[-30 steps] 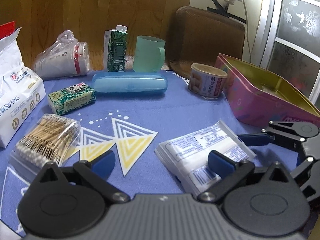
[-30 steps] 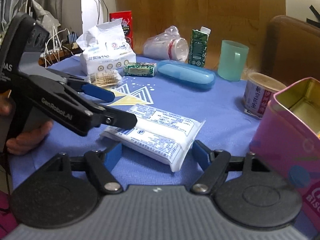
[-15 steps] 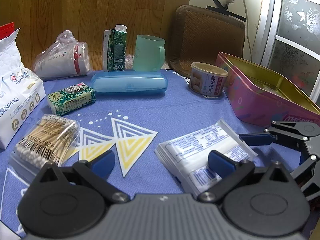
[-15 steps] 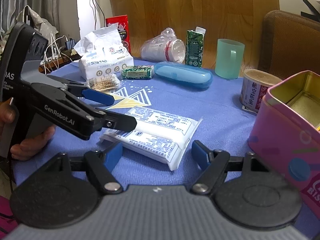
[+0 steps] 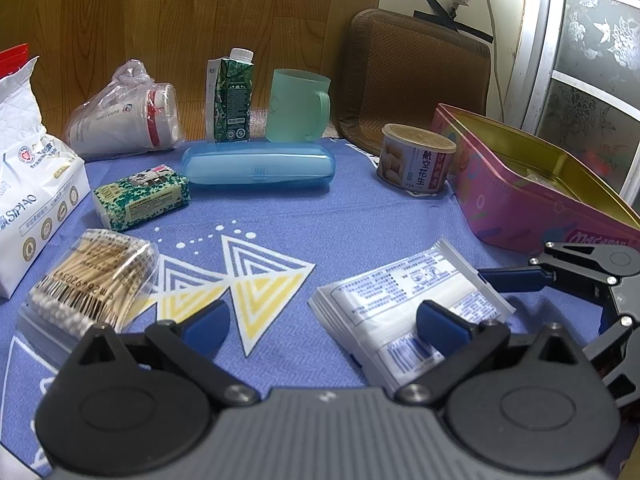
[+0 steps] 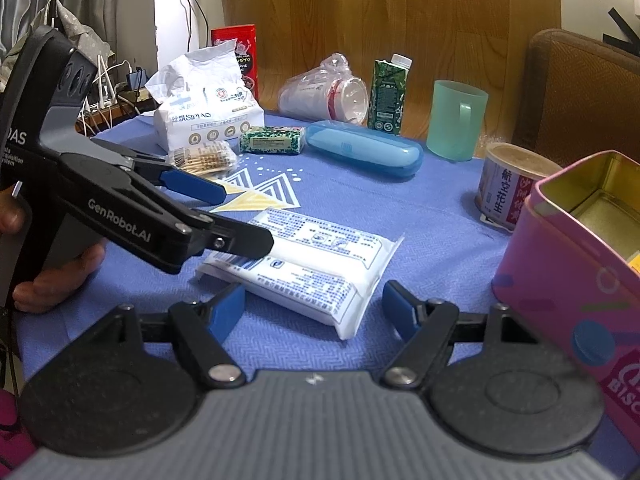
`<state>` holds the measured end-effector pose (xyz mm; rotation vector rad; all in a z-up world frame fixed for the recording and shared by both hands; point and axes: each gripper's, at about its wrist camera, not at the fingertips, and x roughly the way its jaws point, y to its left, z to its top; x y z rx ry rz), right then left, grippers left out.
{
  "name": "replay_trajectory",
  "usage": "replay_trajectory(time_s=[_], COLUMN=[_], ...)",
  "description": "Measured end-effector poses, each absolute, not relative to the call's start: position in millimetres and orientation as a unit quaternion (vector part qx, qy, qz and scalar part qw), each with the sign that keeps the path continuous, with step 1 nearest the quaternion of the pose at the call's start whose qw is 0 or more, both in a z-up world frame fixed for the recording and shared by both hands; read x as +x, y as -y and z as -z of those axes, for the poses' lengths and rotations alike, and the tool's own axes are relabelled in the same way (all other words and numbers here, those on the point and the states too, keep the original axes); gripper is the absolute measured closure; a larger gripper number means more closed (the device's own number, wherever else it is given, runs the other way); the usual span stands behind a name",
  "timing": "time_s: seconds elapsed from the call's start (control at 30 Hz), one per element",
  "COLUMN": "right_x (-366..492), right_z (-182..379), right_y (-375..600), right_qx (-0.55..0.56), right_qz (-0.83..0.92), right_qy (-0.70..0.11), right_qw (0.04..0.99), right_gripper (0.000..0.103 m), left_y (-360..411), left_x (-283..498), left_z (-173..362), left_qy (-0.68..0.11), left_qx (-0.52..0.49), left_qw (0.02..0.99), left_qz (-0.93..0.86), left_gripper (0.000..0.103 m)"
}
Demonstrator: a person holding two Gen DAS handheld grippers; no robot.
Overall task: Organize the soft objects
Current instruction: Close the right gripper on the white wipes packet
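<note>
A white wipes packet (image 5: pixel 404 300) lies flat on the blue cloth, also in the right wrist view (image 6: pixel 308 264). My left gripper (image 5: pixel 320 326) is open, its right finger over the packet's near corner. My right gripper (image 6: pixel 316 308) is open and low, its jaws standing either side of the packet's near end without touching it. It also shows at the right of the left wrist view (image 5: pixel 516 280). A white tissue pack (image 5: pixel 28 196), a green tissue packet (image 5: pixel 140 196) and a bag of cotton swabs (image 5: pixel 96 276) lie at the left. An open pink tin (image 5: pixel 532 188) stands at the right.
At the back stand bagged paper cups (image 5: pixel 124 120), a green carton (image 5: pixel 230 96), a teal mug (image 5: pixel 298 106), a blue case (image 5: pixel 258 164) and a can (image 5: pixel 416 158). A brown chair back (image 5: pixel 416 68) rises behind the table.
Both grippers have eased slightly back and up; the wipes packet has not moved. Both stay open.
</note>
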<state>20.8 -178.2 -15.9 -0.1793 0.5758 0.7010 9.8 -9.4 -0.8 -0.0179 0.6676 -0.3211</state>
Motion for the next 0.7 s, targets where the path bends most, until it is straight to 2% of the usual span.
replay_trajectory(time_s=[0.7], right_x=[21.6], right_z=[15.9], right_y=[181.0], right_qx=[-0.071], right_qz=[-0.342], right_qy=[-0.279], right_qw=[0.894], right_gripper=[0.025], left_y=[9.0], left_x=[9.5], left_z=[0.4], left_qy=[-0.327], left_qx=[-0.009], left_qw=[0.932], left_qz=[0.157], left_gripper=[0.0])
